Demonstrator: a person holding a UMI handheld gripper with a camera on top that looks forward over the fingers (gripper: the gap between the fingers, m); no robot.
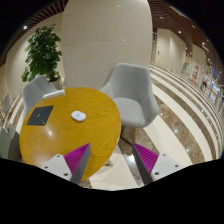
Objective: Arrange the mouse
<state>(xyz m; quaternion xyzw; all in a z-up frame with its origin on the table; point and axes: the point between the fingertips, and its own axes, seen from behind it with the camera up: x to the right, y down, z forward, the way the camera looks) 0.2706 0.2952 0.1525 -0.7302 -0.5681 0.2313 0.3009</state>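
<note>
Mouse [78,116] arrangement is judged to be barely begun, if begun at all, since nothing is held and the device is well out of reach of the gripper [108,158].

Nearest the camera, the two fingers are seen spread wide apart, with their magenta pads [76,158] facing inward and only floor and the near edge of the table between them. Nothing is gripped, and nothing is touched by either finger.

Just beyond the fingers, a round wooden table [60,145] is reached. On its top, toward the far side, the small white mouse is found lying flat, resting on the wood by itself. A dark square mat [40,115] lies to its left, apart from it, so the mouse is not on the mat. Whether that mat is the intended spot cannot be confirmed, though it seems the likely target.

Behind the table, two pale grey chairs [132,92] are placed, one at the right and one at the left. Farther off, a broad cream column [92,40] and a potted plant [42,52] are seen.

All the work is judged to remain: the approach over the table, the closing on the mouse, and its placement.
</note>
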